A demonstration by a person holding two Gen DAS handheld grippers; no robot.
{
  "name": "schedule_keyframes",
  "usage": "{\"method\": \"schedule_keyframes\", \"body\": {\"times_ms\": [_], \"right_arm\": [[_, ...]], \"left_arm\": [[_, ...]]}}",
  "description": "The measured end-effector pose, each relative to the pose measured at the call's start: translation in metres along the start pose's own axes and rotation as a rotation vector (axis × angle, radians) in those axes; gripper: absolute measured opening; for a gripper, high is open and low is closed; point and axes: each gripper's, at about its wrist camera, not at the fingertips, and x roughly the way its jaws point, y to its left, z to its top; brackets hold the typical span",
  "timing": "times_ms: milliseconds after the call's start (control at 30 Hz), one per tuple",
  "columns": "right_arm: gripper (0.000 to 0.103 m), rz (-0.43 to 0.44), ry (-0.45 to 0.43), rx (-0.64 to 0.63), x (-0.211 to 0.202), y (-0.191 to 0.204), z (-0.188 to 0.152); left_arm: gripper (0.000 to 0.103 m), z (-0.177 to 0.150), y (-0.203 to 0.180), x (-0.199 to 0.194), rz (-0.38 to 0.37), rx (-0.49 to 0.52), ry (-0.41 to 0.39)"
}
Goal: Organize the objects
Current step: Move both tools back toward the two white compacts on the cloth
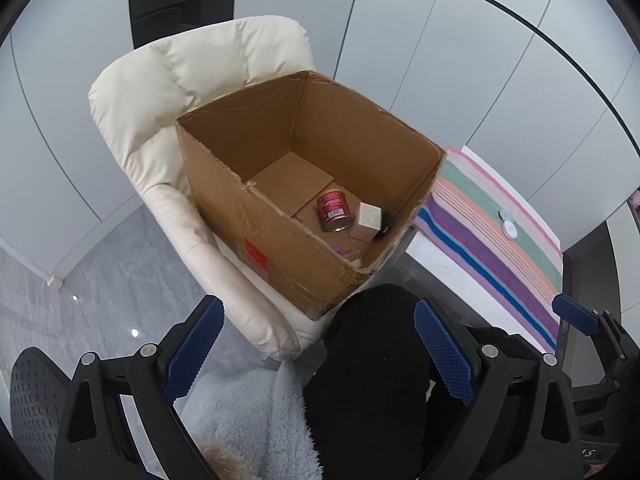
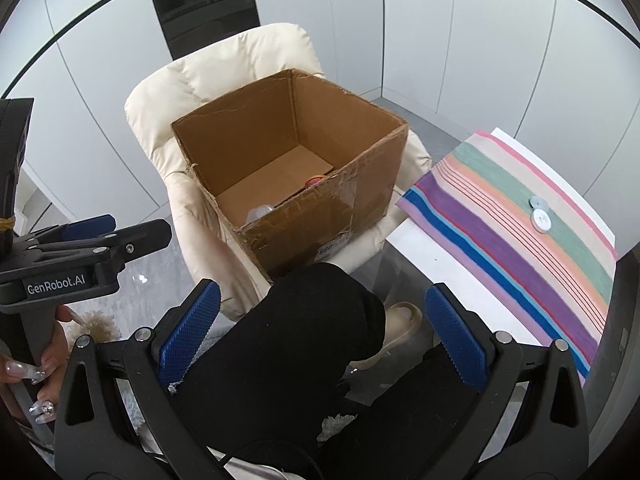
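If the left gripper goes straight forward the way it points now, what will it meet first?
Probably the cardboard box on the cream chair. The left gripper is open and empty, pointing toward the box's near corner. The person's black-clad knee lies low between the fingers and may come first; depth is unclear.

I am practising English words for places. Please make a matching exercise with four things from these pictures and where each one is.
Things:
1. red can
2. cardboard box
3. two white discs
4. left gripper

Places or states:
A. on the cream armchair
B. on the striped cloth
C. open, holding nothing
D. lying inside the box

Pairs: 1-D, 2-A, 3-B, 4-C
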Motion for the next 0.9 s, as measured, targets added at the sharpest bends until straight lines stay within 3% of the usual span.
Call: {"method": "schedule_keyframes", "body": {"times_ms": [333, 900], "right_arm": [[0.103, -0.047, -0.015, 0.088, -0.011, -0.037, -0.009], [0.103, -0.199, -0.014, 0.411, -0.037, -0.167, -0.074]], "left_arm": [[0.097, 0.006, -0.034, 0.007, -0.030, 0.062, 0.015], [0.097, 0.011, -0.165, 0.044, -0.159, 0.306, 0.059]]}}
